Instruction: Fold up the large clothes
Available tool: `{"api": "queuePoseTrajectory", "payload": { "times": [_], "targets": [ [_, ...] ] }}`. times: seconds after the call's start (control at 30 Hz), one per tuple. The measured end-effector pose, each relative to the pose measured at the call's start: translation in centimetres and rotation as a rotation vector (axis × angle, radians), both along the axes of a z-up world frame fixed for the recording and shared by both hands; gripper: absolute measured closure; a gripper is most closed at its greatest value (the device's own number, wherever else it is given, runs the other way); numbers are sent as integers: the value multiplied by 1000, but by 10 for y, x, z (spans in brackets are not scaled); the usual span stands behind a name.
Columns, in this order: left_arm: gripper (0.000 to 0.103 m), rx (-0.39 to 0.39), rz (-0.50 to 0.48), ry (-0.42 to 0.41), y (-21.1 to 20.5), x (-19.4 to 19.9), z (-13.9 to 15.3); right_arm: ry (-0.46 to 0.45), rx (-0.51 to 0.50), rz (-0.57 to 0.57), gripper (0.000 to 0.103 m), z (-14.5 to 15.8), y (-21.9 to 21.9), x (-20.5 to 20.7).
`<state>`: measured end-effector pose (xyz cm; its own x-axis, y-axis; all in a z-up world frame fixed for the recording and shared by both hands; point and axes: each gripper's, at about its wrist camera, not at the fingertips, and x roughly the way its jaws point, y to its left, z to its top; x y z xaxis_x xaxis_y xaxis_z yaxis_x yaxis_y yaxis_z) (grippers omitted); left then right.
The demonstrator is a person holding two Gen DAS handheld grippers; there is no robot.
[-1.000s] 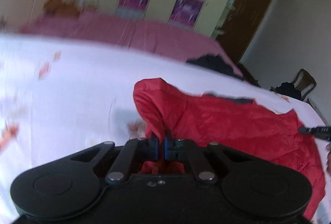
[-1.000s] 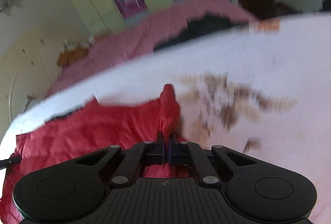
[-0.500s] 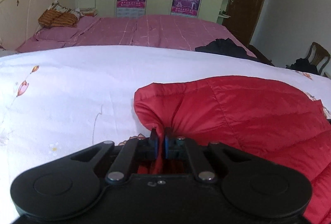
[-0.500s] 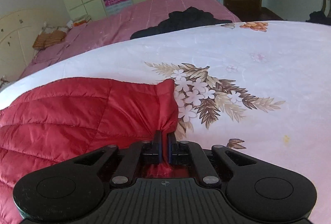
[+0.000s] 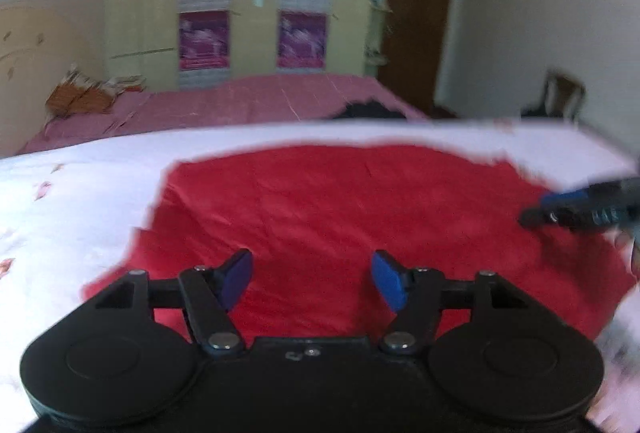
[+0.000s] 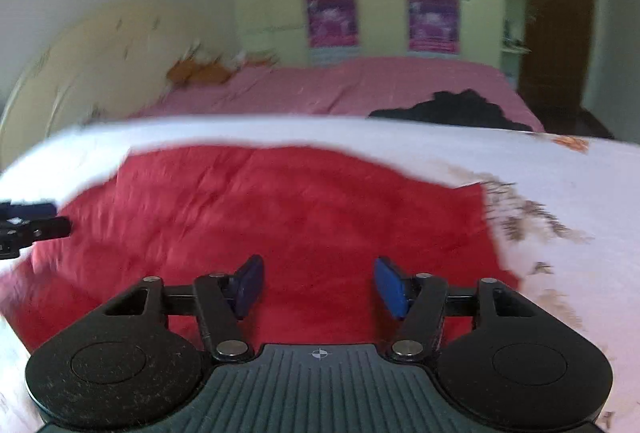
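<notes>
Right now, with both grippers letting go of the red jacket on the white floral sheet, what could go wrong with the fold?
1. The left gripper and right gripper are both opening with nothing pinched, so the puffy red jacket may spring back and undo the fold.
2. The jacket's edges look uneven against the white sheet, so the next fold could come out crooked.
3. Both views are blurred, so regrasping a corner now could miss.
</notes>
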<state>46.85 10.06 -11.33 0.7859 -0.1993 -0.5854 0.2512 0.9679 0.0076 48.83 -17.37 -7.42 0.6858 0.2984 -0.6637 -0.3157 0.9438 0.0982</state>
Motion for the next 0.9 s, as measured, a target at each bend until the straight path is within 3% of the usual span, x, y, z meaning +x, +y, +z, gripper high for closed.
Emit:
{"api": "queuePoseTrajectory", "payload": {
  "times": [0.03, 0.1, 0.17, 0.3, 0.37, 0.53, 0.63, 0.77, 0.9],
  "targets": [
    [33, 47, 5, -6, -5, 0, -11, 21, -10, -9, 42, -10, 0, 5],
    [33, 20, 26, -21, 9, -6, -22, 20, -38, -70, 42, -20, -10, 10],
    [33, 47, 84, -31, 26, -13, -24, 43, -36, -145, 42, -23, -30, 13],
    [29, -13, 169, 23, 66, -24, -20, 87, 2, -175, 42, -18, -56, 10],
    [39, -18, 214, 29, 70, -34, -6, 32, -10, -204, 42, 2, -60, -7],
    [36, -52, 132, -43, 29, -73, 25, -13, 94, -76, 42, 34, -31, -59],
    [36, -62, 85, -16, -3, -81, 17, -13, 51, 29, 42, 27, 9, -84],
    [34, 15, 78, 15, -19, -77, -4, 7, -32, 70, 42, 2, 37, -88],
    [33, 101, 152, 16, 7, -89, -9, 9, -70, -30, 42, -16, 4, -73]
  ]
}}
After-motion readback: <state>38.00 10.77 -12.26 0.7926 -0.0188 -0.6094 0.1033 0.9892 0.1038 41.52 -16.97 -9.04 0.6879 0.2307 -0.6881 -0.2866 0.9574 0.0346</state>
